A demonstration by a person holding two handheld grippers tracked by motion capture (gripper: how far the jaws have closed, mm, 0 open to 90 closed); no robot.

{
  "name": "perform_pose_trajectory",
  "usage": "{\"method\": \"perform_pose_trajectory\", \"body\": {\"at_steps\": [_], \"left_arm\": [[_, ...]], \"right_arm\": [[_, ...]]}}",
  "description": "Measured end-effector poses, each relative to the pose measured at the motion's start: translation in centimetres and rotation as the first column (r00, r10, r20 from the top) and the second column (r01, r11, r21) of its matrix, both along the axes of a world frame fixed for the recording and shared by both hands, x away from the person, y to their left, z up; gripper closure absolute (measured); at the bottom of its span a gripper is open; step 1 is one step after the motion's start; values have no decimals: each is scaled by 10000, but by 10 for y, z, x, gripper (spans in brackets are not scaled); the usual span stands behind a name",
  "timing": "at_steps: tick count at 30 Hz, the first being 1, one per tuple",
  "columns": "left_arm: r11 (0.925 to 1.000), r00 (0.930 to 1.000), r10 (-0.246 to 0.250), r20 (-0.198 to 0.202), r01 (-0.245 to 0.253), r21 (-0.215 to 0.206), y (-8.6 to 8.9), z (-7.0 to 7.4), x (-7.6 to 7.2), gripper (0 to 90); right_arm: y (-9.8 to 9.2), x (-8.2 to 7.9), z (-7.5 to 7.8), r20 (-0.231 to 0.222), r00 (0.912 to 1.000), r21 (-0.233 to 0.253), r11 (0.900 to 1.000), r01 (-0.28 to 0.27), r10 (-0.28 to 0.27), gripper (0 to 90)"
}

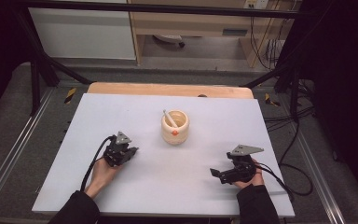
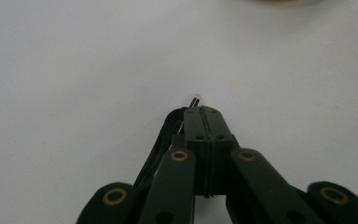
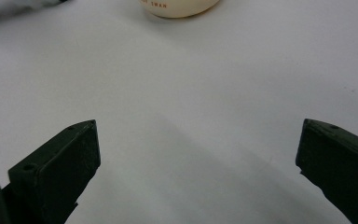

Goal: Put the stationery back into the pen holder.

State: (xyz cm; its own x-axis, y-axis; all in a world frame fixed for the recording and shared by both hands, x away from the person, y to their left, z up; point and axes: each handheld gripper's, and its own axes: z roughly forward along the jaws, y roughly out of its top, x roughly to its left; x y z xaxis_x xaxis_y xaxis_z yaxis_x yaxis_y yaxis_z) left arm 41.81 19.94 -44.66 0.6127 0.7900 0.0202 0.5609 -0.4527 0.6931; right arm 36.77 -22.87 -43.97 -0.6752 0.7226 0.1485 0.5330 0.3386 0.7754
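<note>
High view: the left gripper (image 1: 131,151) lies low over the pale grey table (image 1: 121,112), held from behind by the person's left hand (image 1: 104,171), whose dark-sleeved forearm enters from the bottom edge; its jaws point toward the table's centre. The right gripper (image 1: 215,174) sits near the front right of the table, grasped by the right hand (image 1: 251,179), with its jaws turned leftward and its grey three-cornered plate uppermost. Left gripper view: the two black jaws are pressed fully together, and a small, clear, rounded tip (image 2: 196,98) of some slender object juts out just beyond them; what it is cannot be told. Right gripper view: the matte black jaws stand wide apart with nothing between them, bare table surface showing through the gap. Between and beyond the two grippers, well apart from both, stands a cream-coloured, smooth, round-bodied cup (image 1: 175,127) bearing a small orange mark on its near side; a thin white stick (image 1: 169,118) leans inside it, tilted leftward. In the right gripper view the cup's base (image 3: 179,8) carries small brown lettering, too cropped to read with certainty.
</note>
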Motion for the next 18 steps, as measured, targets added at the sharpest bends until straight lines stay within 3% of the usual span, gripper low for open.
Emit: {"method": "perform_pose_trajectory", "body": {"at_steps": [5, 10, 13, 18], "left_arm": [[9999, 9999, -80, -107, 79, -76, 2, 3, -1, 894], [9981, 9986, -488, -203, 480, -382, 10, 18, -7, 888], [9979, 9979, -614, -207, 610, -206, 19, 25, -11, 811], [9958, 9954, -909, -301, 911, 57, 35, 33, -13, 546]], "right_arm": [[0, 0, 0, 22, 10000, -8, 10000, -27, 27, 4], [0, 0, 0, 47, 10000, 7, 10000, -15, 15, 4], [-1, 0, 0, 38, 10000, 14, 10000, 35, -35, 4], [-2, 0, 0, 84, 10000, 27, 10000, 39, -39, 4]]}}
